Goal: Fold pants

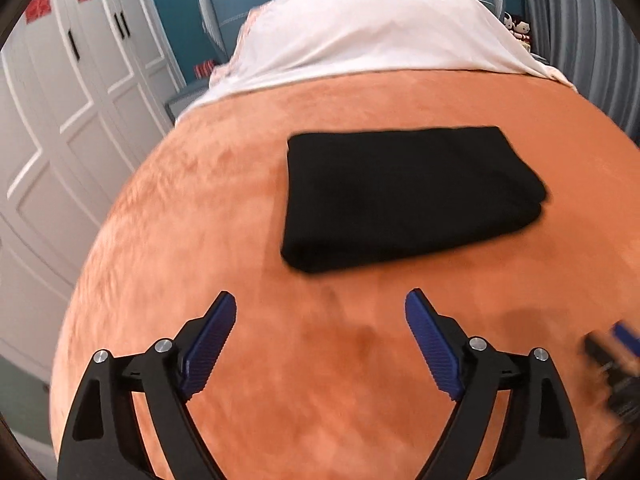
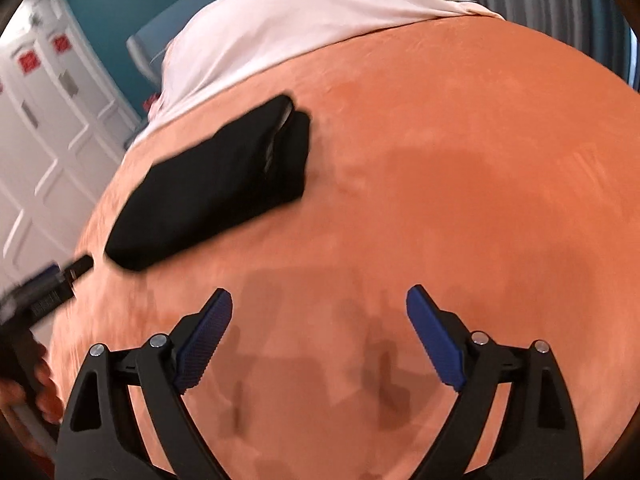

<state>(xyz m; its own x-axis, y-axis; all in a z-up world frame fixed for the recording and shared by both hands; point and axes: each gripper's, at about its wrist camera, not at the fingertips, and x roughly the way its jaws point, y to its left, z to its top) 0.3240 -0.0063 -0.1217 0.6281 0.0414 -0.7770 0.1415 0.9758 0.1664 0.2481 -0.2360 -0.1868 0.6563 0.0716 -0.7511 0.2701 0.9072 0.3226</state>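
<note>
The black pants lie folded into a compact rectangle on the orange bedspread. They also show in the right wrist view, up and to the left, with layered edges at their right end. My left gripper is open and empty, held above the bedspread a short way in front of the pants. My right gripper is open and empty too, over bare bedspread to the right of the pants. Each gripper appears blurred at the other view's edge.
A white sheet over pillows covers the head of the bed. White wardrobe doors stand to the left. A grey curtain hangs to the right. Small dolls sit by the headboard.
</note>
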